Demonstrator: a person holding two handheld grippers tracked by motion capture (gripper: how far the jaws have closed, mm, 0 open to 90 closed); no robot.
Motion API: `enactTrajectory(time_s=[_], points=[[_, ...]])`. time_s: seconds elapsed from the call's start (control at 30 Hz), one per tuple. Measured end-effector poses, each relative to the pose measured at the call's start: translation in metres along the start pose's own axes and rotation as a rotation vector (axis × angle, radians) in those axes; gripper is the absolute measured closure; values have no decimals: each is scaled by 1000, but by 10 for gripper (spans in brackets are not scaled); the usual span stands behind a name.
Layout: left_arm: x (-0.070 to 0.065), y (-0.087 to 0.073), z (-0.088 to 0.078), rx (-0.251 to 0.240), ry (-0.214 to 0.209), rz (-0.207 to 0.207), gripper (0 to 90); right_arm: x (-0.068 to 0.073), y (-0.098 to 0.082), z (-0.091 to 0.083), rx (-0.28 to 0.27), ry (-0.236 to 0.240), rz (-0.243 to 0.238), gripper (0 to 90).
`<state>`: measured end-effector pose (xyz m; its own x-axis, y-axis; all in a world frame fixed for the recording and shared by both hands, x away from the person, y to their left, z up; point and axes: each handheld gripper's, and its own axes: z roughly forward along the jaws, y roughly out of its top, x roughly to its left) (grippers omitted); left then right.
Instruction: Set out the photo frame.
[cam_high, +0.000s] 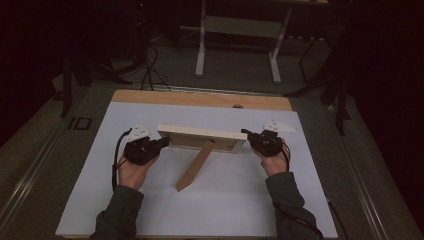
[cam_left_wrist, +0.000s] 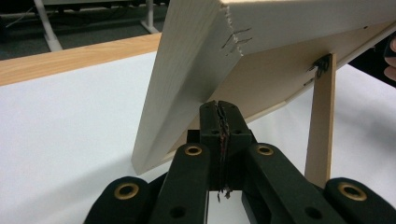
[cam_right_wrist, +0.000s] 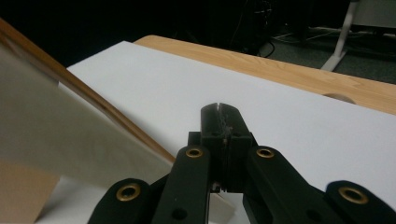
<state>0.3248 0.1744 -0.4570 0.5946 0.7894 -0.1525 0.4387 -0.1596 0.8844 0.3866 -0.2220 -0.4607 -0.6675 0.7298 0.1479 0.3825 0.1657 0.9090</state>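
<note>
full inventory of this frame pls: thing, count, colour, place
picture frame: 1, pale wood, mid-table, standing tilted with its back toward the person
back stand: 1, light brown, hinged to the frame's back, foot on the sheet
sheet: 1, white, covers most of the table
table: 1, light wood, bare strip along the far edge
desk frame: 1, white legs, on the floor beyond the table
cables: several, black, floor far left
left gripper: 1, black, jaws shut, at the frame's left end
right gripper: 1, black, jaws shut, at the frame's right end
hands: 2, dark sleeves, from the bottom edge
</note>
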Motion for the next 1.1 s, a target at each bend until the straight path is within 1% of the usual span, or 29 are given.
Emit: enactTrajectory(time_s=[0.13,0.23,0.43,0.57,0.63,0.83,0.87,1.03,1.07,1.1], points=[[0,1,0,2,3,1,900,1,3,3,-5,22,16,895],[0,1,1,6,6,3,900,4,4,4,-1,36,-2,895],[0,4,3,0,9,-3,900,8,3,3,5,61,-20,896],[-1,8,4,-11,7,-2,900,9,3,2,5,70,-20,896],[-3,12,5,-23,6,6,900,9,3,1,6,75,-25,896],[-8,19,7,-33,1,16,900,10,3,-3,2,98,-22,896],[-9,20,7,-36,1,17,900,10,3,-3,1,101,-28,897],[-13,25,10,-40,1,25,900,12,3,-5,5,112,-37,896],[-16,26,11,-40,-1,34,900,13,3,-5,7,119,-38,897],[-17,26,12,-39,-2,35,900,13,2,-6,6,119,-40,897]])
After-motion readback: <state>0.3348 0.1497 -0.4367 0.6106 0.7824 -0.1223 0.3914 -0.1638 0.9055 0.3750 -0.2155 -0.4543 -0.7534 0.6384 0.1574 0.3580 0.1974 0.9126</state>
